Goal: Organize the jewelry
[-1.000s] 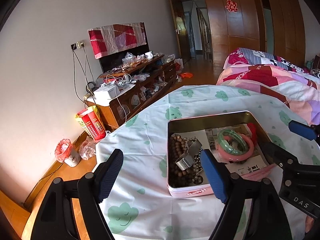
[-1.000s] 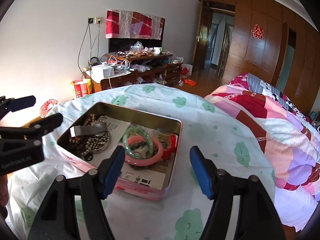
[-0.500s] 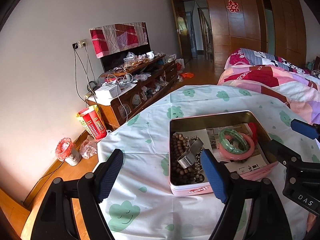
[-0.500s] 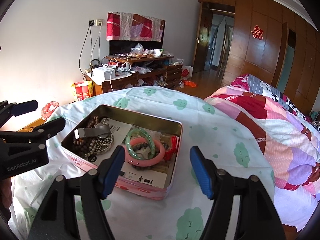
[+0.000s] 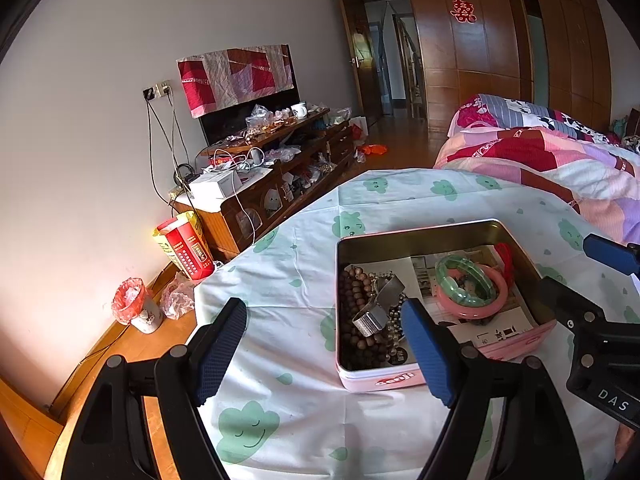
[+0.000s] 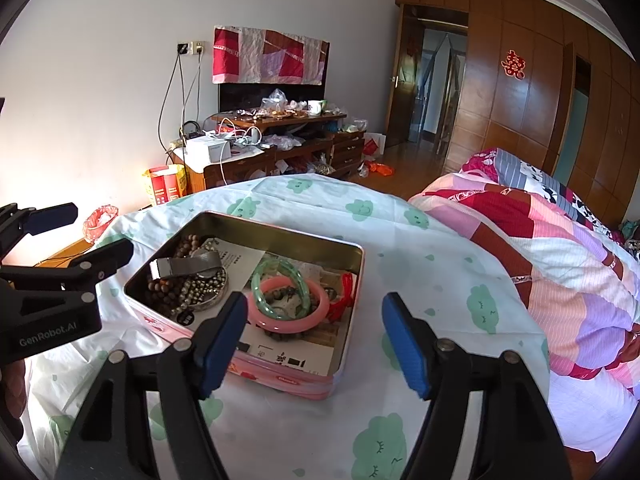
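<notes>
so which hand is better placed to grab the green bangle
Right, probably. The green bangle lies nearly between the right gripper's open jaws, at that end of the tin. The left gripper, also open, fronts the wooden beads.

In the left wrist view, the left gripper's right finger [image 5: 426, 354] covers the near edge of the wooden bead strand [image 5: 354, 312] inside the pink tin [image 5: 380, 380]. The printed sheet's [image 6: 288, 350] characters are too small to read.
</notes>
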